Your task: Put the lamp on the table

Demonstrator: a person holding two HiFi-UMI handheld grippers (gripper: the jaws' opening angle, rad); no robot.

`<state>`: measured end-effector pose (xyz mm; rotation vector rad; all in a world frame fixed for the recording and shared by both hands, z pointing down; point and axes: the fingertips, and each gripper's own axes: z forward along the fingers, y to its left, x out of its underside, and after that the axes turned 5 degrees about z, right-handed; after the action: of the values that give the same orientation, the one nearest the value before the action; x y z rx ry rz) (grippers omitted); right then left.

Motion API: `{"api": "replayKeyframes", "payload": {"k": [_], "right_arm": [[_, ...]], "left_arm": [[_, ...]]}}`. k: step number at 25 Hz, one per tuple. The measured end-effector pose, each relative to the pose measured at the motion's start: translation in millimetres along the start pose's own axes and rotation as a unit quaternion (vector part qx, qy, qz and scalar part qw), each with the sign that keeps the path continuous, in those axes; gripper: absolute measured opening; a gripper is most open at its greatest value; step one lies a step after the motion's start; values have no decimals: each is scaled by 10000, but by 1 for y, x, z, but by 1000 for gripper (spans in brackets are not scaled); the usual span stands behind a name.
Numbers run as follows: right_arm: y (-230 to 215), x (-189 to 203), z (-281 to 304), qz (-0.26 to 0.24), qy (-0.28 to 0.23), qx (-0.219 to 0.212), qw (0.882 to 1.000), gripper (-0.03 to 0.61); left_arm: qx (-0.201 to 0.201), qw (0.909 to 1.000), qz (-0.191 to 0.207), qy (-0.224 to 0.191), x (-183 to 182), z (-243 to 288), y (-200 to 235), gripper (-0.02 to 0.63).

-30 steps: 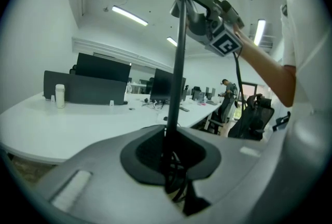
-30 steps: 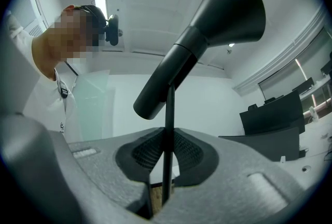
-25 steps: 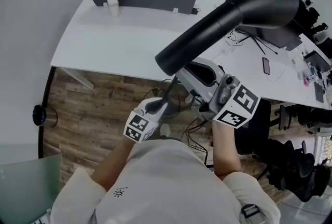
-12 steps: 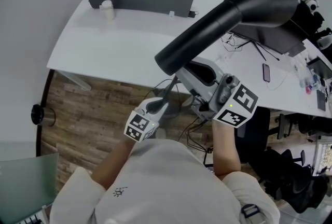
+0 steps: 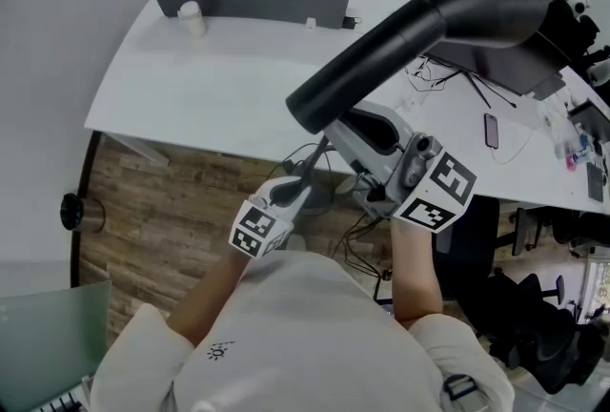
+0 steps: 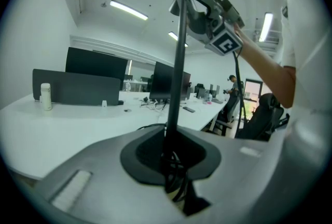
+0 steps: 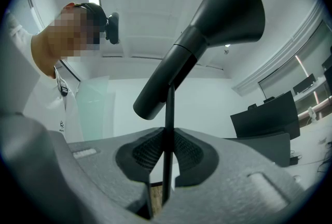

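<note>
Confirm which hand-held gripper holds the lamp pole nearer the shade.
The right hand-held gripper: it clamps the pole just below the black shade; the left hand-held gripper grips it lower down.

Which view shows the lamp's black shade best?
The right gripper view: the whole lamp shade stands out against the pale ceiling, flared end and tube, above the pole clamped in the right gripper. The head view shows it large but against dark desk clutter. The left gripper view shows only the pole, not the shade.
</note>
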<state>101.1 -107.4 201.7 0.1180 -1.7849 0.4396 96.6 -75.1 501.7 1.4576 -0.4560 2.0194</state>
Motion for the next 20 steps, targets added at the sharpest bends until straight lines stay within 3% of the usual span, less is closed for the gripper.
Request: {"api": "replayKeyframes", "payload": {"k": [20], "right_arm": [[-31, 2, 16, -18, 6, 272, 9996, 46]], "left_arm": [[322, 9995, -11, 12, -3, 21, 25, 43]]}}
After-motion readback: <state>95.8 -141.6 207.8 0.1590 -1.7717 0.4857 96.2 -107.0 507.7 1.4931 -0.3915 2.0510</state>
